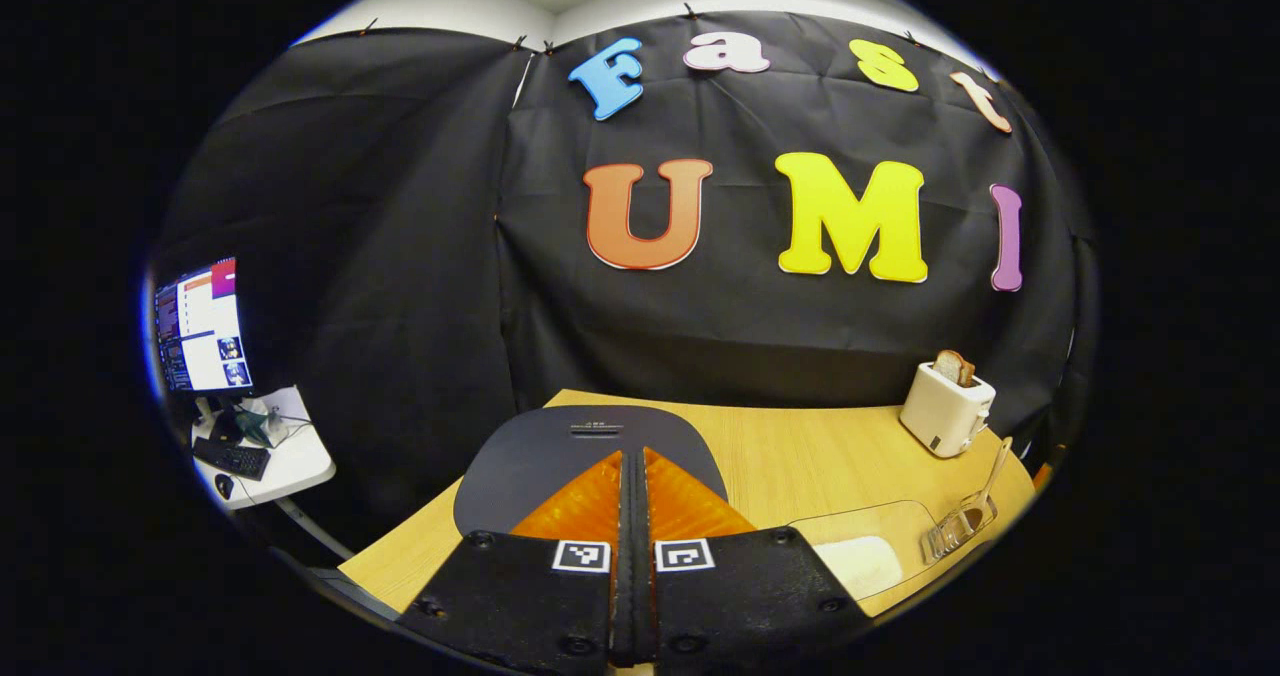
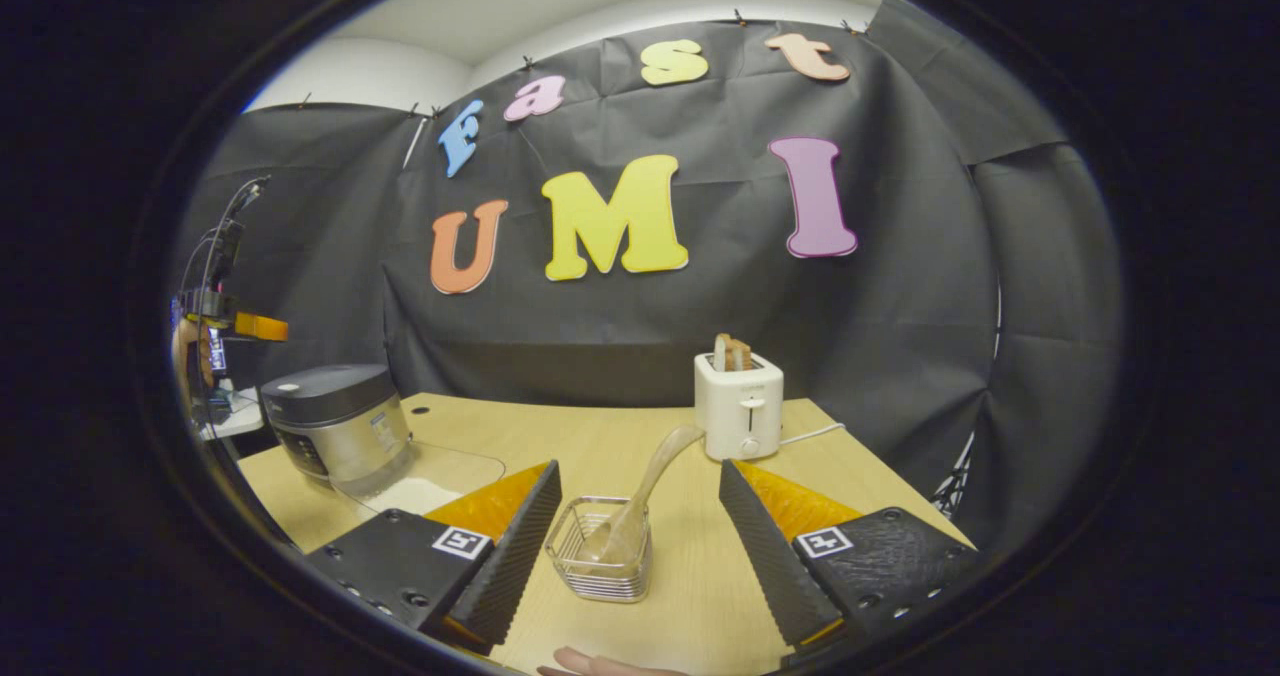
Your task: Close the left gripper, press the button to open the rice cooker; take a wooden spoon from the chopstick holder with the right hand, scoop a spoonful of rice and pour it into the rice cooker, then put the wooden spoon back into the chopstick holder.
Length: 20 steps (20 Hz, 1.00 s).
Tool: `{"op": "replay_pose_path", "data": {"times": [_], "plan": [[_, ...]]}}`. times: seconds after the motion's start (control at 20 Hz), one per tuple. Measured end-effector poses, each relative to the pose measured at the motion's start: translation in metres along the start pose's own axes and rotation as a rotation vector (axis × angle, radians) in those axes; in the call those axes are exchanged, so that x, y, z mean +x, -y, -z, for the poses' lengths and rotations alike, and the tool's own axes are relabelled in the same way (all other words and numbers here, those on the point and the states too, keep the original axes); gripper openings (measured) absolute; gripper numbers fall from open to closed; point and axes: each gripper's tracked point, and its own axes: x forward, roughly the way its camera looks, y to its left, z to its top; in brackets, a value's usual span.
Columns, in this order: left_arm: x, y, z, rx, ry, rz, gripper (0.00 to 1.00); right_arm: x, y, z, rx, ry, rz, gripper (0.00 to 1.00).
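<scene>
While the left gripper (image 1: 632,501) has its two fingers pressed flat together with nothing between them, it hovers just above the dark lid of the rice cooker (image 1: 560,451), which lies directly ahead of its tips at the near left part of the wooden bench (image 1: 800,456). Seen from the left gripper view, a clear tray of white rice (image 1: 860,561) sits to the right of the cooker, and beyond it a wire chopstick holder (image 1: 955,531) carries the wooden spoon (image 1: 995,471), its handle leaning up toward a white toaster (image 1: 945,411) with bread in its slot. The right gripper (image 2: 640,531) is spread wide and grips nothing; in the right gripper view the chopstick holder (image 2: 605,546) stands on the bench (image 2: 700,596) between its fingers, not touched by either. The wooden spoon (image 2: 645,496) rests bowl-down in the holder, handle tilted up and to the right. The rice cooker (image 2: 335,421), lid down, stands at the far left, with the rice (image 2: 415,496) just in front of it, and the toaster (image 2: 740,406) stands near the back wall. A fingertip (image 2: 590,664) shows at the bottom edge.
</scene>
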Motion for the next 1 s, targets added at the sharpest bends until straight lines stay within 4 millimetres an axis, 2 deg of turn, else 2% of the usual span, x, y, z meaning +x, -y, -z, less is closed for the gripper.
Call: {"op": "replay_pose_path", "data": {"times": [0.1, 0.25, 0.4, 0.6, 0.65, 0.75, 0.8, 0.85, 1.0], "plan": [[0.005, -0.008, 0.013, -0.01, -0.049, -0.003, 0.02, 0.005, 0.001, 0.006, 0.007, -0.019, -0.001, 0.95], [0.01, -0.01, 0.031, -0.025, -0.103, 0.02, 0.03, 0.012, -0.003, 0.013, 0.029, -0.045, -0.014, 0.95], [0.012, -0.017, 0.048, -0.044, -0.15, 0.025, 0.02, 0.011, -0.009, 0.015, 0.025, -0.042, -0.025, 0.94], [0.017, -0.018, 0.066, -0.052, -0.206, 0.04, 0.03, 0.008, -0.011, 0.012, -0.004, -0.019, -0.034, 0.94], [0.017, -0.018, 0.064, -0.051, -0.185, 0.042, 0.03, 0.008, -0.011, 0.012, -0.003, -0.016, -0.035, 0.97], [0.015, -0.018, 0.065, -0.039, -0.195, 0.042, 0.03, 0.007, -0.009, 0.011, -0.001, -0.011, -0.033, 0.94], [0.015, -0.018, 0.067, -0.038, -0.198, 0.04, 0.03, 0.007, -0.008, 0.01, -0.001, -0.009, -0.032, 0.97], [0.015, -0.019, 0.068, -0.038, -0.199, 0.037, 0.02, 0.007, -0.008, 0.009, 0.0, -0.007, -0.029, 0.94], [0.016, -0.017, 0.07, 0.005, -0.209, 0.053, 0.03, 0.007, -0.003, 0.011, 0.008, -0.006, -0.024, 0.94]]}}
